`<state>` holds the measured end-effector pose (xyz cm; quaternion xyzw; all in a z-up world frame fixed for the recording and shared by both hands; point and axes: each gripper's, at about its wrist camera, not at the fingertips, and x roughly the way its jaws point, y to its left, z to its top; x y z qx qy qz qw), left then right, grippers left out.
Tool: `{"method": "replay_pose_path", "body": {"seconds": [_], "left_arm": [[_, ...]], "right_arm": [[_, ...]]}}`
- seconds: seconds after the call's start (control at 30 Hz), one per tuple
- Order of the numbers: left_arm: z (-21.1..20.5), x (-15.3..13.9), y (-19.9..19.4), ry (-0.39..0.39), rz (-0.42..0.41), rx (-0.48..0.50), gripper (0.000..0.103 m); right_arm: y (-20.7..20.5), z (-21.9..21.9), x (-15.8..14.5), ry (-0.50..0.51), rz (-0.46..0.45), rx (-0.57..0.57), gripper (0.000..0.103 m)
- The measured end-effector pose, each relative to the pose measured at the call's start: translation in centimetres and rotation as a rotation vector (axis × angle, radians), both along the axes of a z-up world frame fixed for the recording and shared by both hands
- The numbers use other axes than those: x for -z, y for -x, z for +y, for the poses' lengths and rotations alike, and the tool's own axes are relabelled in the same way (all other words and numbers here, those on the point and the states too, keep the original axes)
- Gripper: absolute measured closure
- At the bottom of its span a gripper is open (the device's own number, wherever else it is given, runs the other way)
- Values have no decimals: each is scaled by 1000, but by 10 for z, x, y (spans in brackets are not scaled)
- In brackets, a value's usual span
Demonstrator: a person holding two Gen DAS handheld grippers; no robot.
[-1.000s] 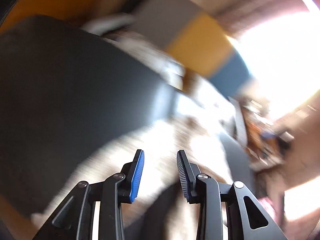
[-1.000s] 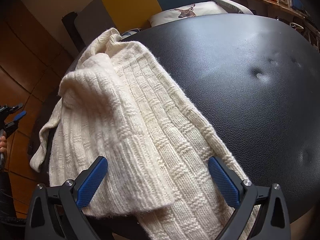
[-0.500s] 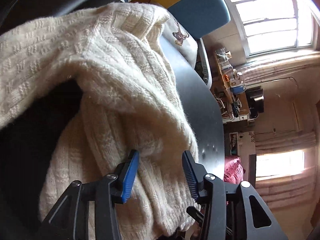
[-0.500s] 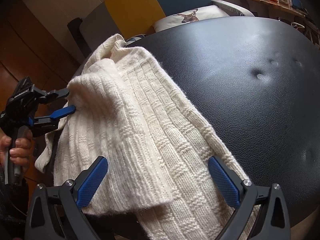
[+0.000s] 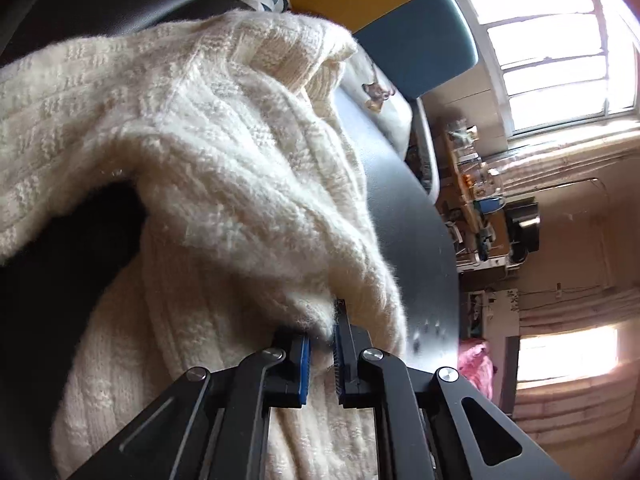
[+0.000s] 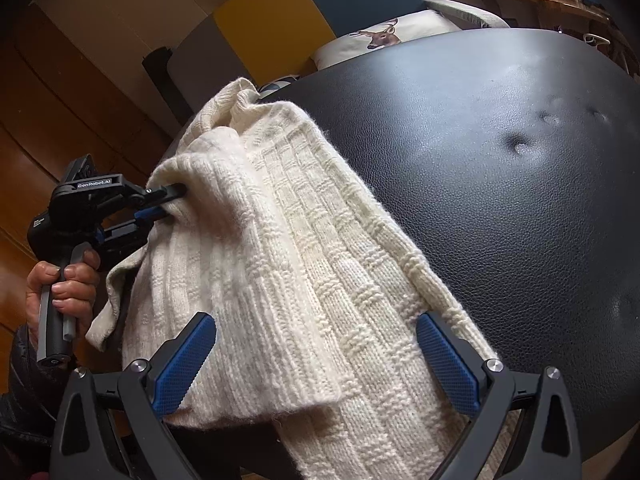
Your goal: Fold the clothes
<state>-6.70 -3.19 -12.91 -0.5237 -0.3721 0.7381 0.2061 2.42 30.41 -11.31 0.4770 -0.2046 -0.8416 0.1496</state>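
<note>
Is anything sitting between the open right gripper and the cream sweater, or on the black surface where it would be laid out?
Nothing visible. The right gripper hangs open directly over the sweater with no object between. The black leather surface beside it shows only dimples. The left gripper already pinches a fold at the sweater's left edge.
</note>
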Motion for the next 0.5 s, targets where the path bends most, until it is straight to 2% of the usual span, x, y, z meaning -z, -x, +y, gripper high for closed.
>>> {"method": "replay_pose_path", "body": {"seconds": [0.03, 0.13, 0.27, 0.37, 0.43, 0.5], "left_arm": [[-6, -7, -1, -35, 22, -1, 94], [-47, -36, -14, -75, 110, -24, 94], [-119, -60, -37, -31, 183, -115, 94], [-166, -56, -51, 48, 170, -226, 94], [-196, -43, -58, 76, 126, -295, 94], [-213, -30, -65, 111, 86, -322, 94]], "right_arm": [[1, 2, -1, 20, -18, 1, 0], [5, 14, -6, 116, -61, 12, 0], [15, 23, -14, 291, -48, 15, 0], [28, 13, -19, 341, -49, -11, 0], [42, -3, -21, 329, -57, -39, 0], [55, -20, -21, 289, -70, -61, 0]]}}
